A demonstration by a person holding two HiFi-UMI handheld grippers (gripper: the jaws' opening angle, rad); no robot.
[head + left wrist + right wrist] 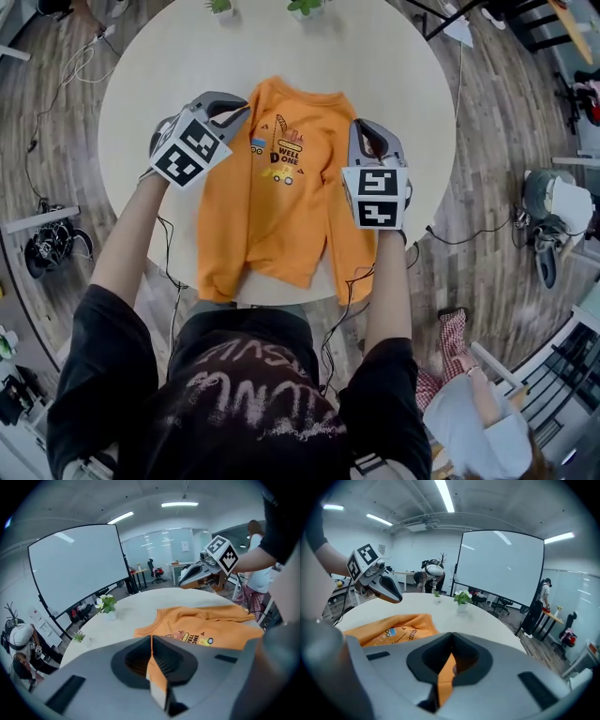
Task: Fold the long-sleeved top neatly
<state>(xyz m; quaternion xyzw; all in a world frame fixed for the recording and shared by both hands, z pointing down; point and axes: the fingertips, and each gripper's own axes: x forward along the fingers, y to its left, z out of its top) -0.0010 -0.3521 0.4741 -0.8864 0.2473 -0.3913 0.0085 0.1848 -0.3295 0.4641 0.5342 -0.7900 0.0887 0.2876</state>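
Near rim: the orange long-sleeved top [272, 206], soft fabric with a crane print, lies face up. Its hem and cuffs reach the person's edge of the round cream table [394, 66].
Left side: the grey left gripper [236, 111] is clamped on a pinch of orange cloth at that shoulder.
Right side: the grey right gripper [360, 131] nips the opposite shoulder edge the same way.
Reason: holding both sides at once probably keeps the body square for turning the sleeves inward.
Far rim: two small green potted plants [305, 7] stand well apart from the cloth.

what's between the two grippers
Only the orange top: its printed chest spans from left gripper to right gripper, both clamped on it, as the head view shows.
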